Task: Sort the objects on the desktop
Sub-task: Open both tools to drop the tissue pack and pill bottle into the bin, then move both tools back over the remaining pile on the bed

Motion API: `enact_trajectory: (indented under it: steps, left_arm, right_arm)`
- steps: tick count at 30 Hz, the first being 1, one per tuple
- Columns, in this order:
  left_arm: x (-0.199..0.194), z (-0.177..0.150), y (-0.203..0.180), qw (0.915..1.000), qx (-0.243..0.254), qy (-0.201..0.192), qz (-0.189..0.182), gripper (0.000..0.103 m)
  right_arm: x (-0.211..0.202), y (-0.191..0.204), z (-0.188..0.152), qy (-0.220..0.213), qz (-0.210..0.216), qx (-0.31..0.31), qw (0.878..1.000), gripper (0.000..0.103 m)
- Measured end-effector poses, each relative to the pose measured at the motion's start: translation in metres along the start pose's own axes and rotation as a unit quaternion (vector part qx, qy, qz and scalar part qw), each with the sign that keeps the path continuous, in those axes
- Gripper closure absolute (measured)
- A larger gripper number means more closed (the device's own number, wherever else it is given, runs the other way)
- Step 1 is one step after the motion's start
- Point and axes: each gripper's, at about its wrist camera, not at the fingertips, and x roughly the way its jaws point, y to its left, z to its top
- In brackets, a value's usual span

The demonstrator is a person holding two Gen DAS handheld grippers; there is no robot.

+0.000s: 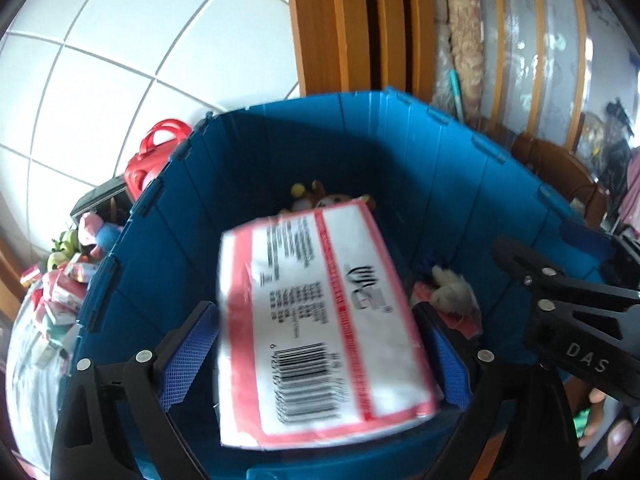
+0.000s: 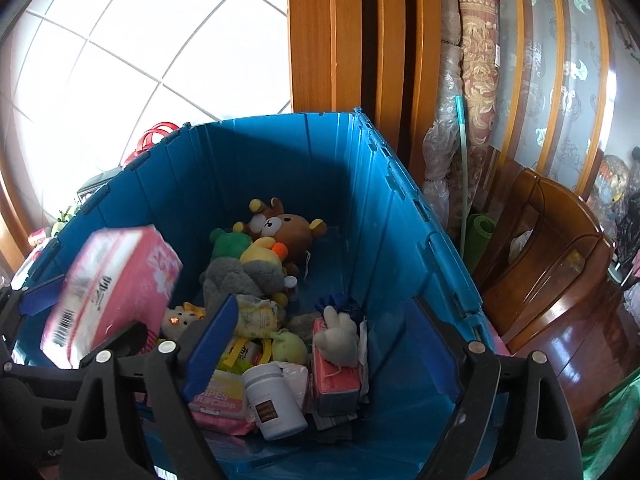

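Note:
A pink-and-white tissue pack [image 1: 320,320] hangs over the open blue bin [image 1: 304,152], between the fingers of my left gripper [image 1: 320,360]. The pack looks blurred while the blue pads [image 1: 188,356] stay sharp, and a narrow gap shows beside the left pad, so the jaws stand open. In the right wrist view the same pack [image 2: 112,292] tilts over the near left corner of the bin [image 2: 256,160]. My right gripper [image 2: 320,348] is open over the bin with nothing between its fingers. Below it lie plush toys [image 2: 288,232], a white bottle [image 2: 276,404] and a wipes pack [image 2: 216,400].
A red handled case [image 1: 154,160], small plush toys and several packs [image 1: 60,292] lie on the table left of the bin. A wooden door frame [image 2: 340,40], a rolled mat [image 2: 476,80] and a wooden chair [image 2: 560,260] stand behind and to the right.

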Motion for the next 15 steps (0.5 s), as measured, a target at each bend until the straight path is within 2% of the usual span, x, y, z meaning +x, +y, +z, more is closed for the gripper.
enact_trajectory:
  steps: [2, 5, 9, 15]
  left_arm:
    - [-0.004, 0.001, -0.002, 0.9995, 0.009, -0.024, 0.018, 0.005]
    - [-0.004, 0.001, 0.003, 0.9994, -0.004, -0.031, 0.017, 0.003]
    - [0.000, 0.004, 0.009, 0.9996, -0.010, -0.018, 0.019, 0.003]
    - [-0.002, 0.004, 0.010, 0.9996, -0.012, -0.020, 0.015, 0.003]
  right_arm:
    - [-0.002, -0.002, 0.001, -0.004, 0.002, 0.007, 1.000, 0.016]
    - [-0.005, -0.003, 0.002, -0.011, 0.002, 0.009, 1.000, 0.016]
    - [-0.007, -0.003, 0.003, -0.014, 0.000, 0.008, 1.000, 0.016]
    - [-0.008, -0.001, 0.003, -0.012, 0.000, 0.006, 1.000, 0.015]
